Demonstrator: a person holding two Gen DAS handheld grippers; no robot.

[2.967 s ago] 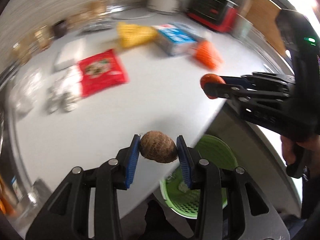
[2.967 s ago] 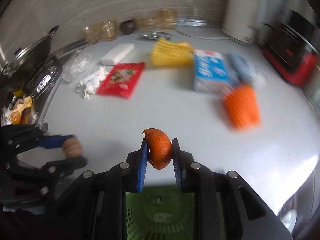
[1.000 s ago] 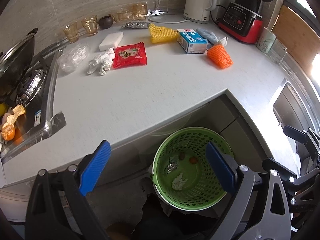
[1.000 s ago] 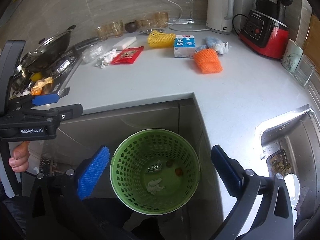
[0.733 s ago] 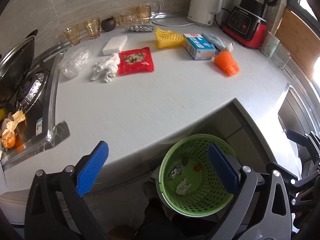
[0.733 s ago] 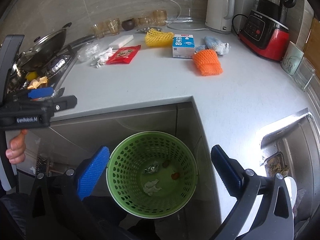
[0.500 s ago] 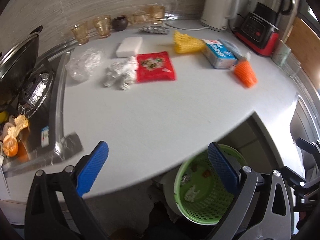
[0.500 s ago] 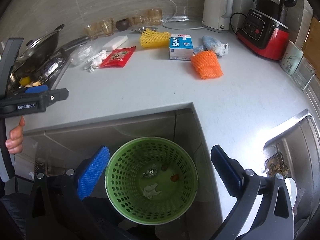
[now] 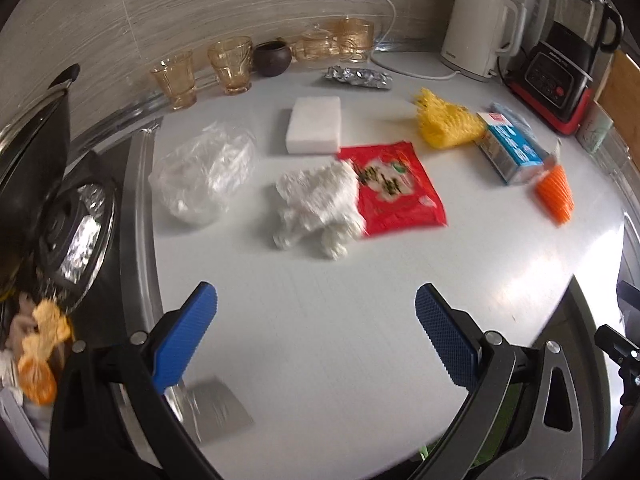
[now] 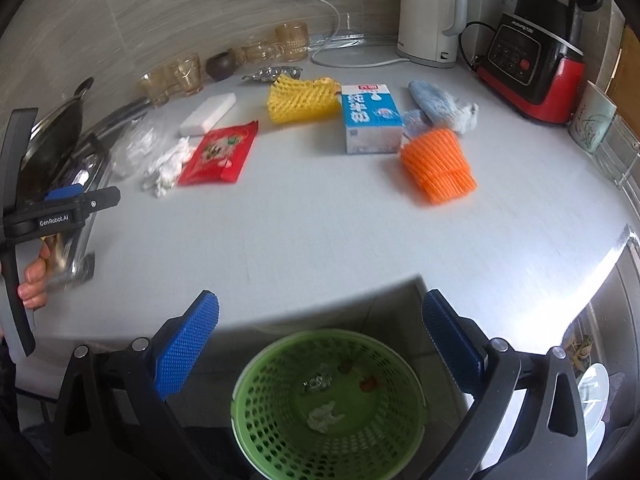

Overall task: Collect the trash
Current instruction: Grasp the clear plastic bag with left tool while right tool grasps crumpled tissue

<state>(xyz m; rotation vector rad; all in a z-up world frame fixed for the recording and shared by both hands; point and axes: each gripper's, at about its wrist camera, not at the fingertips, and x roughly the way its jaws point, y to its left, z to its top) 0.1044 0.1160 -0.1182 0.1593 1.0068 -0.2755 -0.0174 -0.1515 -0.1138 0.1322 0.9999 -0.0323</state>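
Both empty, spread wide: left gripper point(image 9: 316, 328) over surface point(image 9: 320, 280) short of crumpled tissue point(image 9: 316, 204), right gripper point(image 10: 320, 340) above green basket point(image 10: 256, 432).

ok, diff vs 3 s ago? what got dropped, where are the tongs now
Both let go. The left tongs released the brown round item, the right tongs the orange peel; both pieces now lie in the green basket, and both tongs are open and empty. The left tongs swung back over the counter toward the crumpled tissue; the right hangs above the basket. The red packet, milk carton and nets are unmoved.
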